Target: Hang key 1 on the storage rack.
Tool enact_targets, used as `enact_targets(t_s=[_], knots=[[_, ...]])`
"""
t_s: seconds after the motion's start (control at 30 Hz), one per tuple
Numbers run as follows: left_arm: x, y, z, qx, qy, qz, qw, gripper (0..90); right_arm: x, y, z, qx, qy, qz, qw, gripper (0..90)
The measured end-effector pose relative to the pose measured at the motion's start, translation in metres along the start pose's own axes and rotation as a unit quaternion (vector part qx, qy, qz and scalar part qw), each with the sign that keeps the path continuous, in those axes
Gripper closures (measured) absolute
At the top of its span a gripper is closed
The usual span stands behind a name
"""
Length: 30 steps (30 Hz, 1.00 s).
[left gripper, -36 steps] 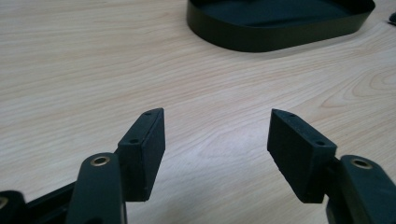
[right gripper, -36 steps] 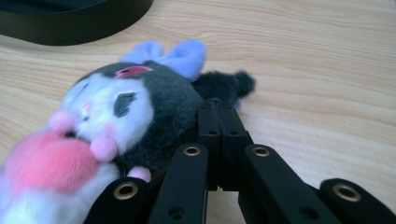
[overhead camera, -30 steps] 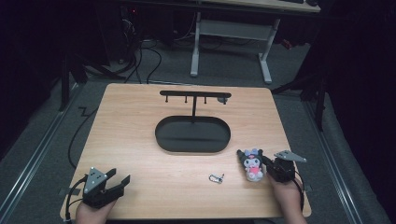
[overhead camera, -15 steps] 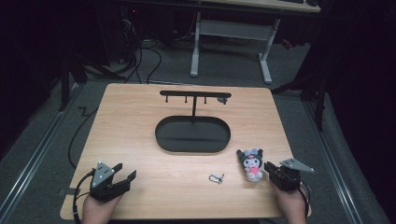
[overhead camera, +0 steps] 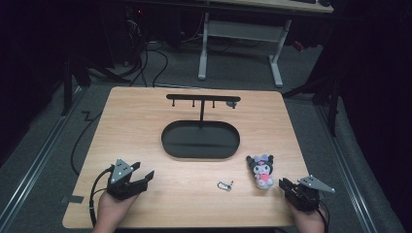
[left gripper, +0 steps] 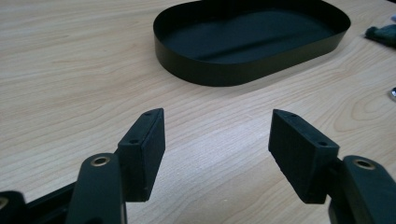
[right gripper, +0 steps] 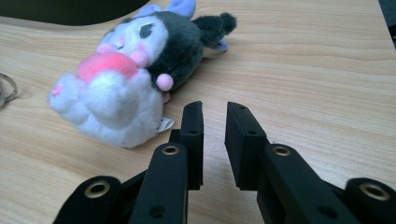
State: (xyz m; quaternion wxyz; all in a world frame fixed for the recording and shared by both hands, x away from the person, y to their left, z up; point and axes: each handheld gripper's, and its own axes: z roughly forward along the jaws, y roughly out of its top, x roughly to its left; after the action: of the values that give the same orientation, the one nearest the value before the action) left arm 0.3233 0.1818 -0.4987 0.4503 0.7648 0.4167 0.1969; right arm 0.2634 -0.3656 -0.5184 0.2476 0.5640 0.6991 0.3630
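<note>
The plush (overhead camera: 261,170) lies on its back on the table (overhead camera: 145,126) at the lower right of the high view, just right of a small metal clasp (overhead camera: 224,185) and below the right end of the black oval tray (overhead camera: 200,140). In the right gripper view the plush (right gripper: 135,70) sits at the upper left, its white body toward the camera and its dark head farther off, with the clasp's ring (right gripper: 5,88) at the left edge.

The right gripper (overhead camera: 291,188) rests at the bottom right of the high view, just beside the plush but apart from it. Its jaws have just been opening and now stand a narrow gap apart with nothing between them; in its own view the right gripper (right gripper: 214,116) points past the plush's right side, not at it. That slight parting, so near the toy, reads as readying for a pinch, probably on a thin part such as a loop or tag.

The left gripper (overhead camera: 141,177) sits at the lower left, well apart from the plush, its jaws spread wide and empty. Its own view shows the left gripper (left gripper: 217,135) aimed across bare wood at the tray (left gripper: 210,70), likely waiting to help.

A stand (overhead camera: 203,99) with hooks rises behind the tray, perhaps where the plush is meant to hang.
</note>
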Motion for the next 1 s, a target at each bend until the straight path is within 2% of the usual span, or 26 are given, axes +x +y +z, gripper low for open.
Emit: enact_targets(t_s=[0.03, 0.1, 0.13, 0.17, 0.23, 0.3, 0.33, 0.37, 0.4, 0.5, 0.53, 0.73, 0.87, 0.9, 1.0], knots=[[0.000, 0.000, 0.000, 0.000, 0.000, 0.000, 1.0000, 36.3, 0.000, 0.000, 0.000, 0.000, 0.000, 0.000, 1.0000, 77.1], [0.000, 0.000, 0.000, 0.015, 0.000, 0.013, 0.9998, 36.2, 0.003, -0.001, -0.001, 0.004, 0.007, 0.003, 1.0000, 76.0], [-0.002, -0.004, 0.001, 0.030, 0.013, 0.039, 0.9987, 36.2, 0.005, -0.001, 0.000, 0.007, 0.012, -0.004, 0.9999, 75.5], [-0.002, -0.007, 0.001, 0.033, 0.015, 0.046, 0.9983, 36.3, 0.007, -0.001, -0.001, 0.008, 0.011, -0.005, 0.9999, 74.8], [-0.002, -0.009, 0.001, 0.031, 0.014, 0.045, 0.9984, 37.3, 0.008, -0.001, -0.001, 0.007, 0.010, -0.010, 0.9999, 73.2], [0.001, -0.015, 0.001, 0.016, 0.003, 0.023, 0.9996, 38.1, 0.011, 0.001, -0.002, 0.008, 0.003, -0.003, 1.0000, 70.8], [0.002, -0.017, 0.000, 0.011, -0.013, 0.013, 0.9998, 38.5, 0.014, 0.003, -0.004, 0.008, -0.003, 0.004, 1.0000, 70.8], [0.002, -0.017, 0.000, 0.011, -0.013, 0.013, 0.9998, 38.4, 0.014, 0.003, -0.004, 0.008, -0.003, 0.004, 1.0000, 70.8], [-0.001, -0.020, -0.003, 0.001, -0.014, 0.020, 0.9997, 37.7, 0.016, 0.005, -0.004, 0.010, -0.003, 0.002, 0.9999, 69.4], [-0.003, -0.024, -0.005, 0.001, -0.013, 0.032, 0.9994, 38.0, 0.019, 0.007, -0.003, 0.017, -0.003, 0.002, 0.9998, 66.6], [-0.003, -0.025, -0.006, 0.003, -0.017, 0.036, 0.9992, 37.7, 0.020, 0.008, 0.000, 0.035, -0.008, -0.006, 0.9993, 66.2], [0.002, -0.027, -0.006, 0.002, -0.027, 0.030, 0.9992, 36.7, 0.022, 0.014, 0.001, 0.082, -0.009, -0.004, 0.9966, 63.1], [0.003, -0.026, -0.007, 0.000, -0.029, 0.034, 0.9990, 36.6, 0.024, 0.019, 0.000, 0.100, -0.010, -0.002, 0.9949, 61.0], [0.003, -0.026, -0.007, -0.003, -0.037, 0.030, 0.9989, 36.7, 0.024, 0.023, 0.001, 0.113, -0.005, -0.001, 0.9936, 59.8], [0.002, -0.026, -0.008, -0.004, -0.038, 0.033, 0.9987, 36.7, 0.025, 0.027, 0.002, 0.130, -0.005, -0.007, 0.9915, 58.3]])
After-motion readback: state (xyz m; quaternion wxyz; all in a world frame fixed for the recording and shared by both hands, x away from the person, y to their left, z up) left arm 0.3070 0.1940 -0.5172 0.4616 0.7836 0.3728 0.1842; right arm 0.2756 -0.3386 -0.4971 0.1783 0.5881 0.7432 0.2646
